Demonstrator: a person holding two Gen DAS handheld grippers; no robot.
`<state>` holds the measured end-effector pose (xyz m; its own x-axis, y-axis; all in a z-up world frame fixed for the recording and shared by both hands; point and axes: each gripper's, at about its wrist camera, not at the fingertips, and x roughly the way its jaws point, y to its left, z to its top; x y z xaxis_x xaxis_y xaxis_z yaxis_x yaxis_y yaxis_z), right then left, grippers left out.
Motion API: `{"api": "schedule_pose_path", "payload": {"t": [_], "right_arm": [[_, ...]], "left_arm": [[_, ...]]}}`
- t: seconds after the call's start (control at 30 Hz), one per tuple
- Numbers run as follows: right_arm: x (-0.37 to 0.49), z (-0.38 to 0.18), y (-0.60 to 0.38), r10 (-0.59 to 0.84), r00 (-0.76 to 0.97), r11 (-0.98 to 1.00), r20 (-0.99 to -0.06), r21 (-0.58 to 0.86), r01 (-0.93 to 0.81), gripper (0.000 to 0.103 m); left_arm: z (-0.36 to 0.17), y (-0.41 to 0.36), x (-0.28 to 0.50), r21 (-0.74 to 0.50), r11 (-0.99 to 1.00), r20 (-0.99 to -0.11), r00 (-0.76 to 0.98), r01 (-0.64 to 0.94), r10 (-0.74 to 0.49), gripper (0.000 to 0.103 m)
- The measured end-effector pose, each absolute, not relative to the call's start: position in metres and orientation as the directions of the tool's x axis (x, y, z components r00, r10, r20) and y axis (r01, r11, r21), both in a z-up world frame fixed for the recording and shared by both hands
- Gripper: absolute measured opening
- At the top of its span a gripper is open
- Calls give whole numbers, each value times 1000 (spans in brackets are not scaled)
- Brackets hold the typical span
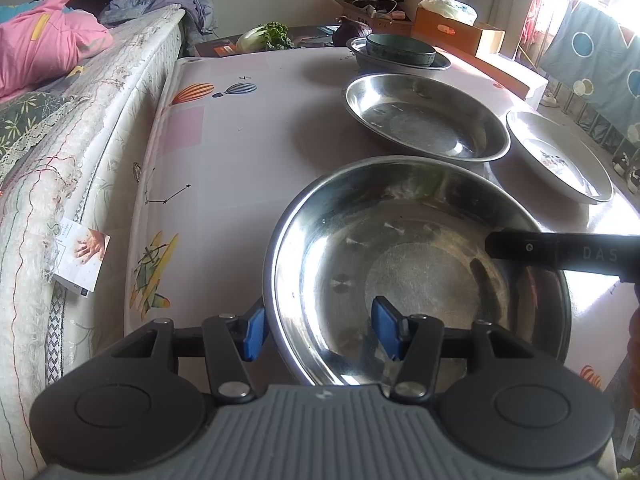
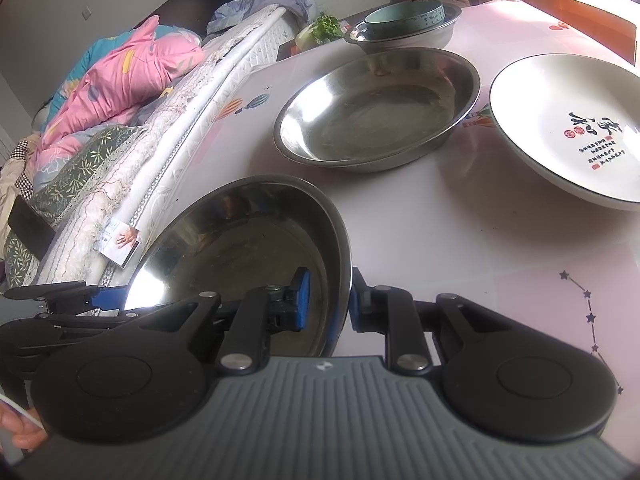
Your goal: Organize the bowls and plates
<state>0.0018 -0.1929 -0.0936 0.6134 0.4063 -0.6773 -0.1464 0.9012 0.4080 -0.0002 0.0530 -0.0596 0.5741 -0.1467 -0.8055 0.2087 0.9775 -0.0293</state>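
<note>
A wide steel bowl [image 1: 352,240] [image 2: 240,240] sits nearest me on the pink patterned table [image 1: 240,140]. My left gripper [image 1: 320,332] straddles its left rim, one blue pad outside and one on the inner wall, gripping it. My right gripper [image 2: 328,300] is shut on the opposite rim; its finger [image 1: 560,252] shows over that edge. In the right wrist view the bowl looks tilted. Behind it lie a second steel bowl [image 1: 424,120] [image 2: 376,112] and a white plate with calligraphy [image 1: 560,156] [image 2: 568,120]. A green bowl [image 1: 400,50] [image 2: 404,16] sits in a steel basin [image 1: 400,67] at the far end.
A bed with a lace-edged mattress [image 1: 80,140] and pink quilt [image 2: 120,76] runs along the table's left side. Leafy vegetables [image 1: 266,36] and cardboard boxes [image 1: 456,28] stand beyond the table's far end. A small card [image 1: 80,256] is tucked against the mattress.
</note>
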Motion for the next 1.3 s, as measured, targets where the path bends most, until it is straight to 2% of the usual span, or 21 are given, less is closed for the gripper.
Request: {"api": "schedule_pose_path", "payload": {"t": [0.77, 1.3], "right_arm": [[1, -95, -195, 403, 614, 900, -679, 414, -133, 22], [30, -99, -186, 387, 630, 915, -673, 362, -175, 22]], "left_arm": [[-58, 52, -2, -24, 976, -800, 582, 217, -149, 57], [-58, 52, -2, -26, 976, -799, 583, 214, -149, 57]]}}
